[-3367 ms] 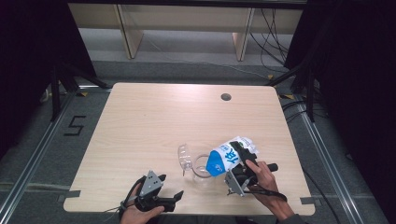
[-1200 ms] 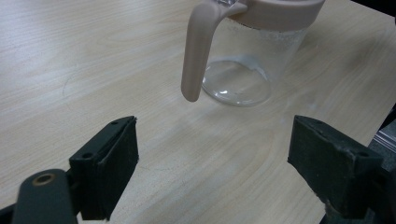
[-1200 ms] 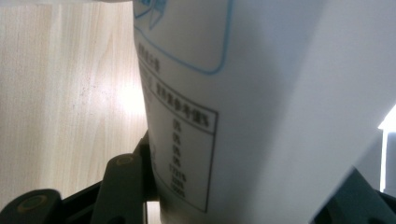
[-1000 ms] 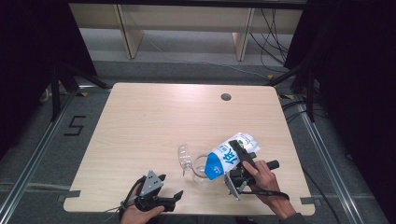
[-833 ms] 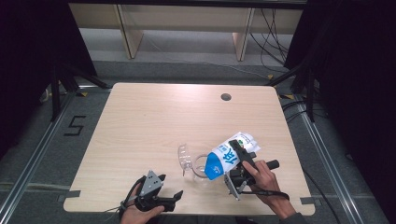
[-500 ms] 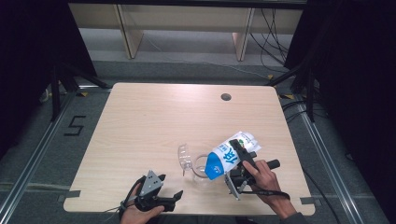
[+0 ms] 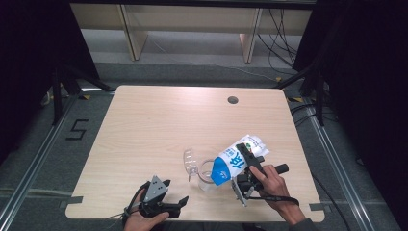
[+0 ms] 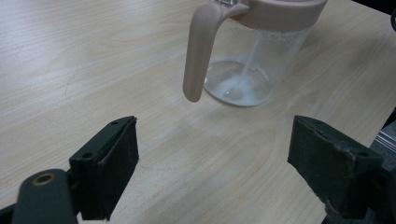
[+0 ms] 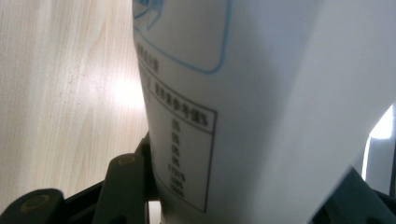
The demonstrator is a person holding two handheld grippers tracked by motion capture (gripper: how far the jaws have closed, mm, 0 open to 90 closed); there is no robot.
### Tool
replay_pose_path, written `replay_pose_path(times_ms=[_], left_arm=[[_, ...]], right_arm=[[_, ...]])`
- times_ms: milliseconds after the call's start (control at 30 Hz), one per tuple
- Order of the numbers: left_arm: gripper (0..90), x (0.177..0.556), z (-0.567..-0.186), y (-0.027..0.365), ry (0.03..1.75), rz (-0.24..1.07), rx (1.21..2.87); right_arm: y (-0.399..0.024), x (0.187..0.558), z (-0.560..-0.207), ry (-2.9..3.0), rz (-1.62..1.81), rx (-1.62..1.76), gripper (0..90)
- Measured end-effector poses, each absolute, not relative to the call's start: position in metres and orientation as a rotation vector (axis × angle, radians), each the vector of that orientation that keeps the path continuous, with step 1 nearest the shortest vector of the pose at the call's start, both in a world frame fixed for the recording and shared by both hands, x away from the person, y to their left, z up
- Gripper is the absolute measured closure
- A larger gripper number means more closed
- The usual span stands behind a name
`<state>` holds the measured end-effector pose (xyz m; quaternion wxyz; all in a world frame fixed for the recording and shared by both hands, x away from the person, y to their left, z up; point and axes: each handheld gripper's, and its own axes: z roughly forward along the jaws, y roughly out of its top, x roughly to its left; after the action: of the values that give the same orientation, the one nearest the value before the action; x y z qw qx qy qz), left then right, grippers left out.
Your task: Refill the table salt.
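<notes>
My right gripper [image 7: 246, 163] is shut on a white and blue milk carton [image 7: 235, 161], which is tilted with its top end down over a clear jug [image 7: 208, 174]. In the right gripper view the carton [image 9: 261, 107] sits between both jaws. The jug [image 8: 254, 60] has a beige rim and handle; a thin white stream falls into it and a little milk lies at its bottom. My left gripper [image 7: 171, 202] rests near the table's front edge, left of the jug. Its black jaws stand wide open with nothing between them, and its pads [image 8: 112, 163] are clear of the jug.
The jug's clear hinged lid [image 7: 191, 161] stands open on its left side. The wooden table [image 7: 159, 125] has a round cable hole [image 7: 233, 100] at the back right. Dark frames and shelving stand beyond the far edge.
The carton has tipped slightly further in the right gripper. The left gripper has kept still.
</notes>
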<state>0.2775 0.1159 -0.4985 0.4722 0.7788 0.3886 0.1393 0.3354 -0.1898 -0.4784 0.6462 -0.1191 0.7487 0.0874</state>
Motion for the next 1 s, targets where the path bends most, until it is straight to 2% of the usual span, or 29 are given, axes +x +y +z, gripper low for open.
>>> replay_pose_path(times_ms=[567, 600, 767, 1000], left_arm=[[15.5, 0.2774, -0.4990, 0.1150, 0.956, 0.331, 1.897], [15.5, 0.2773, -0.4991, 0.1149, 0.957, 0.329, 1.896], [15.5, 0.2772, -0.4985, 0.1157, 0.959, 0.349, 1.913], [15.5, 0.2771, -0.4989, 0.1149, 0.965, 0.343, 1.905]], right_arm=[[-0.1899, 0.3346, -0.4802, 1.702, 0.192, -0.265, 51.0], [-0.1879, 0.3357, -0.4742, 1.672, 0.148, -0.351, 51.2], [-0.1880, 0.3377, -0.4739, 1.669, 0.162, -0.369, 51.6], [-0.1901, 0.3370, -0.4793, 1.686, 0.201, -0.290, 51.7]])
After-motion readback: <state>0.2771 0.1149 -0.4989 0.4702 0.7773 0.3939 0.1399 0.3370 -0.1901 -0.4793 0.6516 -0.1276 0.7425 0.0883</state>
